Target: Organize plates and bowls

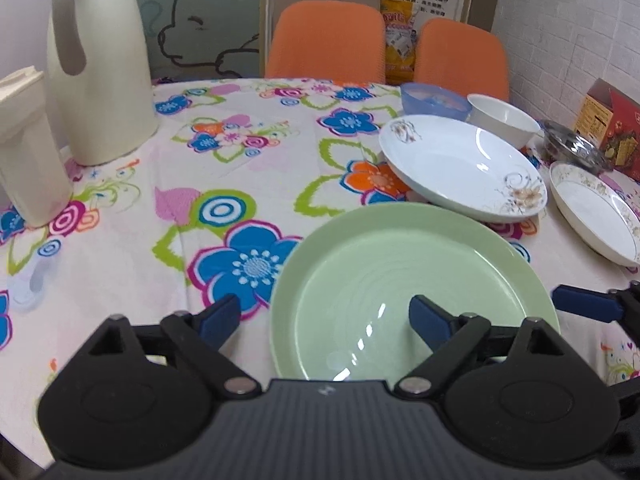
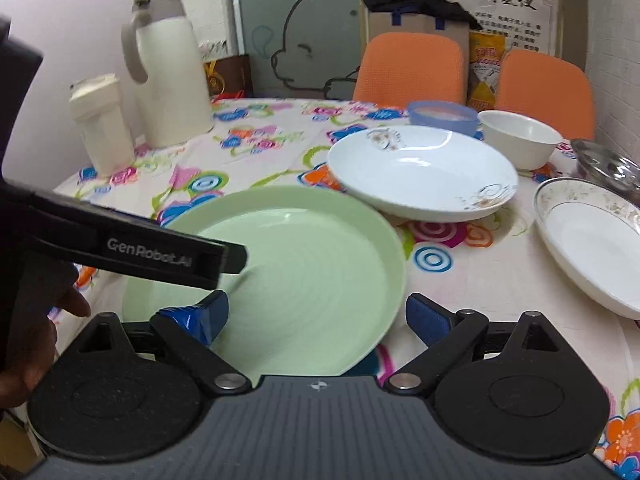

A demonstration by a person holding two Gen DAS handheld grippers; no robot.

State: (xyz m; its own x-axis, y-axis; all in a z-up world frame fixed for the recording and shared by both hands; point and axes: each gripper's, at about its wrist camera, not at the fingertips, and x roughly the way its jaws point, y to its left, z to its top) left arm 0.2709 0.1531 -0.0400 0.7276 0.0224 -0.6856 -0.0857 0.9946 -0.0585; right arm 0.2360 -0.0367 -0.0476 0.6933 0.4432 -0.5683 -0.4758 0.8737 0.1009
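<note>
A pale green plate (image 1: 400,264) (image 2: 312,248) lies flat on the flowered tablecloth at the near edge. My left gripper (image 1: 324,320) is open and straddles the plate's left rim, with one pad over the plate and one over the cloth. My right gripper (image 2: 320,318) is open too and straddles the plate's right rim. Neither touches the plate as far as I can tell. Beyond it sit a white floral plate (image 1: 460,164) (image 2: 424,172), a pattern-rimmed plate (image 1: 592,216) (image 2: 592,240), a white bowl (image 1: 504,120) (image 2: 520,136), a blue bowl (image 1: 434,100) (image 2: 442,116) and a shiny bowl (image 1: 576,146) (image 2: 608,164).
A cream jug (image 1: 100,80) (image 2: 168,80) and a smaller cream container (image 1: 28,148) (image 2: 102,124) stand at the back left. Two orange chairs (image 1: 324,40) (image 2: 408,68) are behind the table. A red box (image 1: 612,128) is at the far right. A hand (image 2: 60,300) holds the left gripper.
</note>
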